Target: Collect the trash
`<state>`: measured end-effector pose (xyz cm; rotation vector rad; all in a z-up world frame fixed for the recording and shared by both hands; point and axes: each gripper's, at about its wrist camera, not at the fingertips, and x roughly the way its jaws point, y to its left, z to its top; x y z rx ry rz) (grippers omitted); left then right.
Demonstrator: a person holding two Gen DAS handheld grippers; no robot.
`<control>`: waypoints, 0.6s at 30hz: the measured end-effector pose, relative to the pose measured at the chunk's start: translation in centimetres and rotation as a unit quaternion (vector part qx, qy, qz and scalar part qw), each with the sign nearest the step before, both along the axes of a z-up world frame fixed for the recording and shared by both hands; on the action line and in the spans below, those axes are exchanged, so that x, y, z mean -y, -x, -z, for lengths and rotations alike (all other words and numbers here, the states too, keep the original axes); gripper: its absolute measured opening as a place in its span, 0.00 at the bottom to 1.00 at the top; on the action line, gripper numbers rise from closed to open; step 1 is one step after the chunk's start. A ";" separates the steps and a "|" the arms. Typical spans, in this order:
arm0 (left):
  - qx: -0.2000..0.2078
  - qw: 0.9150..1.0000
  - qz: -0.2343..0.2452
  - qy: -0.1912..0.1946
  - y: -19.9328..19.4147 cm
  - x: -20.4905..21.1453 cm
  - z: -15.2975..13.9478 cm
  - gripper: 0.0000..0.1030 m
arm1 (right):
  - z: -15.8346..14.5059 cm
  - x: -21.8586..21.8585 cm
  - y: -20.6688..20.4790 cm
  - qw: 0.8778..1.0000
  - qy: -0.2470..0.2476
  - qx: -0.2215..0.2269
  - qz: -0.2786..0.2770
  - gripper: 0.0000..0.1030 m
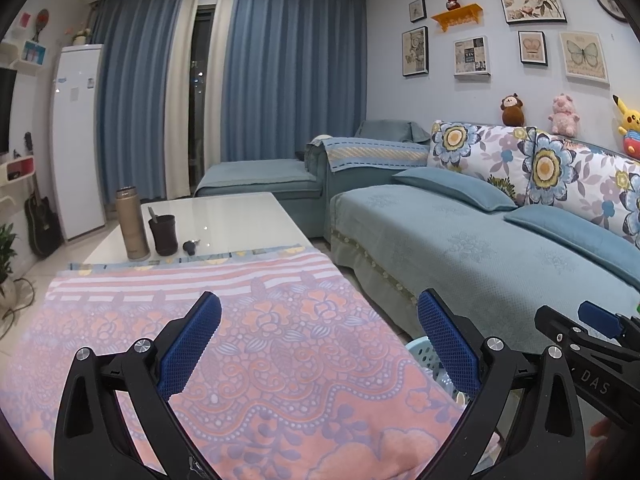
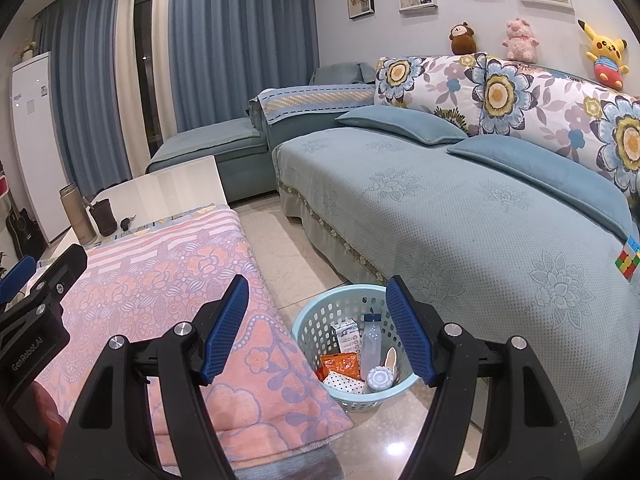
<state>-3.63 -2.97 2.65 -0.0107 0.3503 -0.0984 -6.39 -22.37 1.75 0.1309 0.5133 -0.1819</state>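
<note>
A: From the left wrist, the left hand-held gripper (image 1: 319, 322) has its 2 blue-padded jaws spread wide with nothing between them, over the pink floral towel (image 1: 248, 344) on the white glossy counter (image 1: 224, 220). Only a sliver of the pale blue plastic basket (image 1: 422, 354) peeks past the towel's edge.

B: The right wrist view shows that basket (image 2: 320, 320) whole: round, perforated walls, standing on the tiled floor (image 2: 280, 248) between the counter and the teal-covered sofa (image 2: 460, 216). The right hand-held gripper (image 2: 317, 322) is above it, jaws spread, pinching nothing.

A: And the trash?

B: All inside the basket: a clear plastic bottle with a blue cap (image 2: 370, 342), a small white carton (image 2: 347, 334), an orange crumpled wrapper (image 2: 340, 365), a white dotted packet (image 2: 344, 384) and a round white lid (image 2: 379, 378).

A: My view adds a tall bronze flask (image 1: 132, 224) and a dark brown cup (image 1: 163, 234) on the counter's far end.
</note>
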 end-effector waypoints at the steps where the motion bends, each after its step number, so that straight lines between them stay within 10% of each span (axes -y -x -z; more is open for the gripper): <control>1: 0.000 1.000 0.000 0.001 0.1 0.0 0.0 0.93 | 0.0 0.0 0.0 1.000 0.000 0.000 0.000 0.65; 18: 0.001 1.000 -0.002 -0.007 0.0 0.0 -0.1 0.93 | -0.1 -0.1 -0.1 1.000 -0.002 0.001 -0.001 0.65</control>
